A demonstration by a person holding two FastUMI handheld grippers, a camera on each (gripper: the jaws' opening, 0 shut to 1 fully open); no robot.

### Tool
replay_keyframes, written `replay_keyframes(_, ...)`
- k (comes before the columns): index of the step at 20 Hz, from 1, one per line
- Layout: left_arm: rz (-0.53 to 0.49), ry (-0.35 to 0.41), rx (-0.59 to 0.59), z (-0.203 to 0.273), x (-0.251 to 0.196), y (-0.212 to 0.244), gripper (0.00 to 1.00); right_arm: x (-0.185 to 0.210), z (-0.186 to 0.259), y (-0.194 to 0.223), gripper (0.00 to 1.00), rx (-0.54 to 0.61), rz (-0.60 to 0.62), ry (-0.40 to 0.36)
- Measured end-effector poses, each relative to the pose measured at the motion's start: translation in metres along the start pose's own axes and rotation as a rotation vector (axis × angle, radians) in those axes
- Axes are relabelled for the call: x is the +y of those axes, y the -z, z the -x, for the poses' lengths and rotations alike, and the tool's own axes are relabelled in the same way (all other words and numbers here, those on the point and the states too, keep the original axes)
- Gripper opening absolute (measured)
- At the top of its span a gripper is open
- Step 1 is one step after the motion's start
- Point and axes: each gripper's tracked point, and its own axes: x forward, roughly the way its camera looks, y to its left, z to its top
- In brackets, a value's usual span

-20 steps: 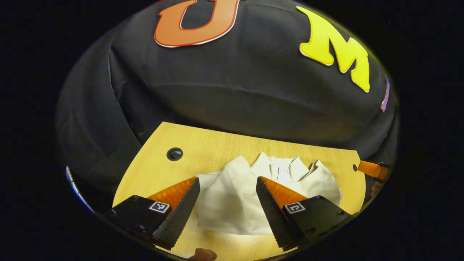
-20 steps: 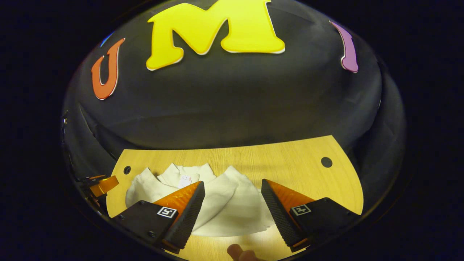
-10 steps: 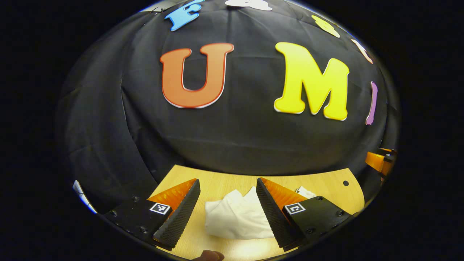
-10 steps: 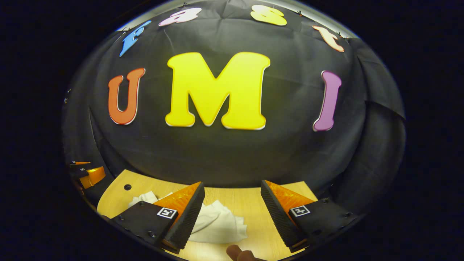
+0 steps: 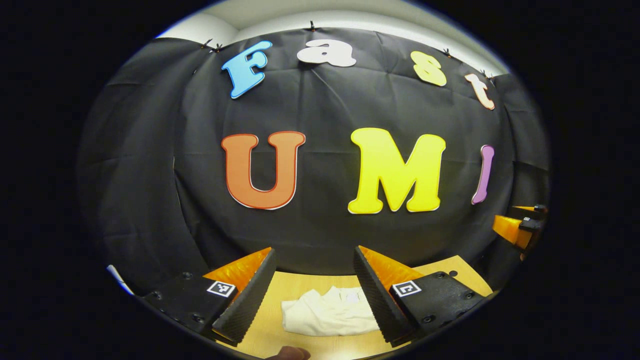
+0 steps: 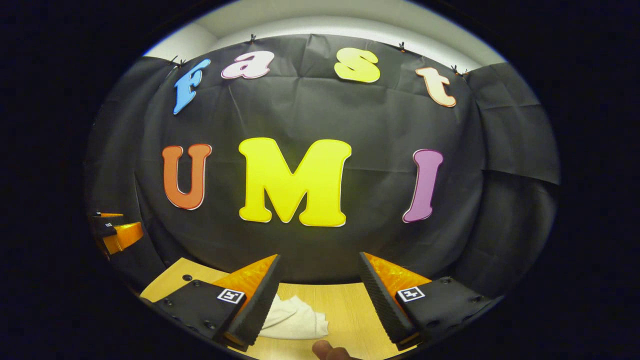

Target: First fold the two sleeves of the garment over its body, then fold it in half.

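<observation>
The soft white cloth garment (image 5: 327,312) lies bunched small on the light wooden desk (image 5: 295,287), near its front edge. The left tool (image 5: 315,295) and right tool (image 6: 317,300) are both spread wide, holding nothing, raised above it. It looks folded; whether neatly in half, I cannot tell.

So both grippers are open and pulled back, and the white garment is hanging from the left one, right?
Not quite. Both grippers are open, but the garment lies on the table, not in the left gripper: the left gripper view shows it between and beyond the open fingers. The right gripper is open too.
</observation>
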Motion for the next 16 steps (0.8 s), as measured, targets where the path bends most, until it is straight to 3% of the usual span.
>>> replay_keyframes(8, -0.057, -0.058, -0.031, 0.067, 0.001, 0.024, 0.98, 0.018, 0.069, 0.044, 0.93, -0.015, 0.062, -0.105)
replay_keyframes(9, -0.058, -0.056, -0.024, 0.073, -0.001, 0.029, 0.89, 0.022, 0.078, 0.052, 0.94, -0.009, 0.071, -0.12)
replay_keyframes(10, -0.055, -0.047, -0.016, 0.079, -0.004, 0.035, 0.98, 0.025, 0.086, 0.059, 0.94, -0.001, 0.075, -0.137)
replay_keyframes(15, 0.042, -0.055, -0.002, 0.104, -0.003, 0.048, 1.0, 0.038, 0.111, 0.068, 0.95, 0.018, 0.016, -0.163)
replay_keyframes(16, 0.046, -0.06, -0.003, 0.107, -0.002, 0.049, 0.89, 0.039, 0.113, 0.067, 0.94, 0.011, 0.016, -0.161)
